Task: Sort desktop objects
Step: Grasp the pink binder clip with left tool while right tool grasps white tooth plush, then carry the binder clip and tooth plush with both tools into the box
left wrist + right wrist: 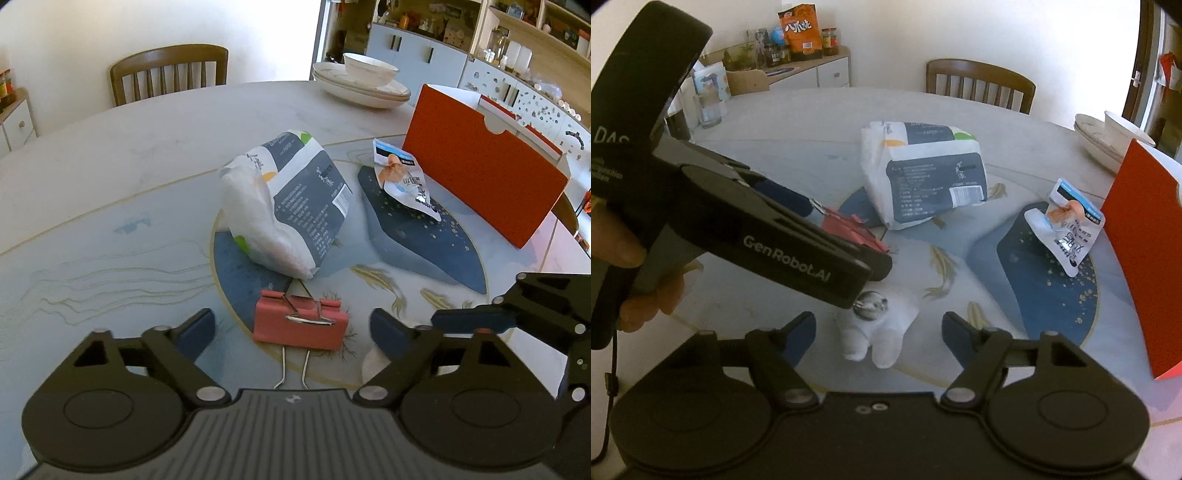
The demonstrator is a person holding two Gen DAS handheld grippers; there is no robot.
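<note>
Centrally, the bowl (370,68) sits on stacked plates (364,91).

Background stuff around the dining room

Wooden chair (170,72) at 11 o'clock behind the tabletop (110,155), stacked plates (364,90) with a bowl (370,68) on top at 1 o'clock, and a sideboard (798,74) carrying jars and an orange snack bag (799,31).

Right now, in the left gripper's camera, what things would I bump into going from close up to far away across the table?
Pink binder clip → tissue pack → snack packet → red box → stacked plates with the bowl.
</note>
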